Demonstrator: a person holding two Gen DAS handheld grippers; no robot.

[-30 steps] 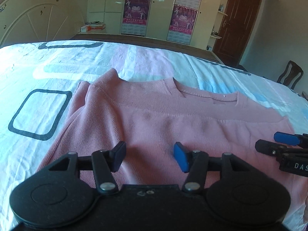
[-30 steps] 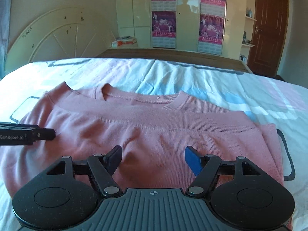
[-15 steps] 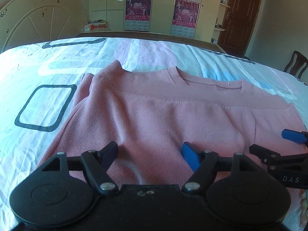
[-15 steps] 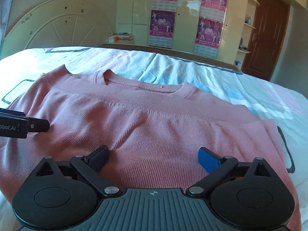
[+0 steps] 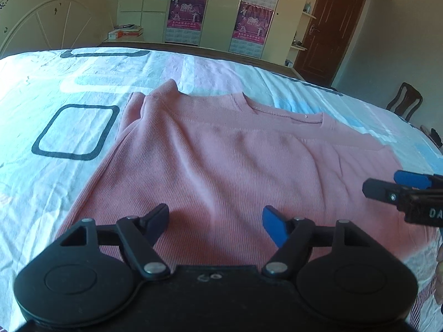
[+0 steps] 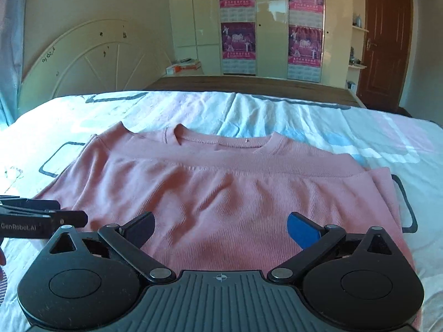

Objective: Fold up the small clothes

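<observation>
A pink sweater (image 5: 221, 160) lies flat on the bed, its collar on the far side and a hem band running across below the collar. My left gripper (image 5: 215, 217) hovers over the sweater's near left part, open, with only the flat cloth beneath. In the right wrist view the same sweater (image 6: 221, 188) fills the middle. My right gripper (image 6: 221, 225) hangs above its near edge; its jaws are closing, and nothing is pinched between them. Each gripper shows in the other's view: the right gripper (image 5: 383, 184) at the right edge, the left gripper (image 6: 69, 211) at the left edge.
The sweater rests on a bedsheet (image 5: 74, 130) printed with dark rounded squares and pale stripes. A white headboard (image 6: 97, 63) stands at the far left, a wardrobe with posters (image 6: 238, 22) behind, a brown door (image 6: 384, 41) at the right. A wooden chair (image 5: 405, 105) stands beside the bed.
Both grippers have drawn back toward the near edge of the sweater, so more of it shows. Both pairs of jaws stand wider than a second ago; the right pair has narrowed since half a second ago.
</observation>
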